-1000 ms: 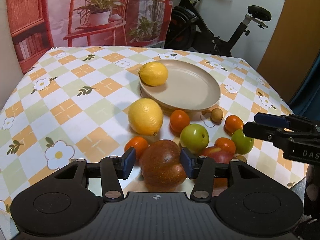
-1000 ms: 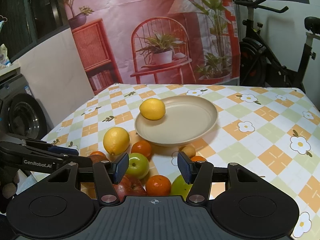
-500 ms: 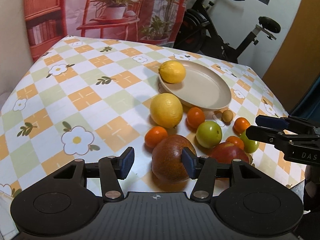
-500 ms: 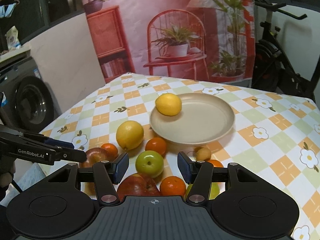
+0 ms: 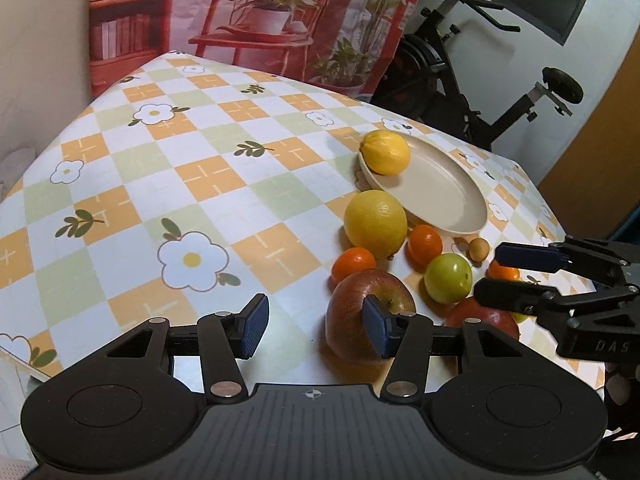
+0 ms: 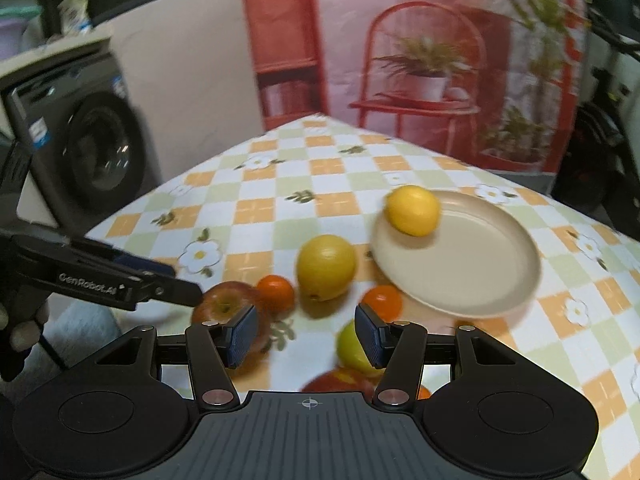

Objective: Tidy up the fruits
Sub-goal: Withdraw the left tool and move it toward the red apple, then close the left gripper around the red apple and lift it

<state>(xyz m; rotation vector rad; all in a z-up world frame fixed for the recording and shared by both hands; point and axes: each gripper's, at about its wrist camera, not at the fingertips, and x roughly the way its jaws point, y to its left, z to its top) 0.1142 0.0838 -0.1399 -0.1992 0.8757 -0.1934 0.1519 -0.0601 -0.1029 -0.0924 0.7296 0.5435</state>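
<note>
Fruits are clustered on the bench (image 5: 192, 184) beside the plate (image 5: 476, 216), one lemon (image 5: 386, 152) already on it; firm, round, prone to rolling, they are best gripped across the middle. Left gripper (image 5: 316, 326) and right gripper (image 6: 306, 330) are held spread, empty

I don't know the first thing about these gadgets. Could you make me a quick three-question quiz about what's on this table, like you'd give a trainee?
1. True or false: the beige plate holds exactly one fruit.
2. Which fruit lies nearest the left gripper? A) a green apple B) a red apple C) a lemon
3. Fill in: neither gripper holds anything; the jaws of both stand ____.

Key
1. True: only one lemon lies on it; the bigger lemon rests on the tablecloth beside the plate.
2. B: the red apple sits just behind one of its fingers.
3. Open: the right gripper also has an empty gap.
</note>
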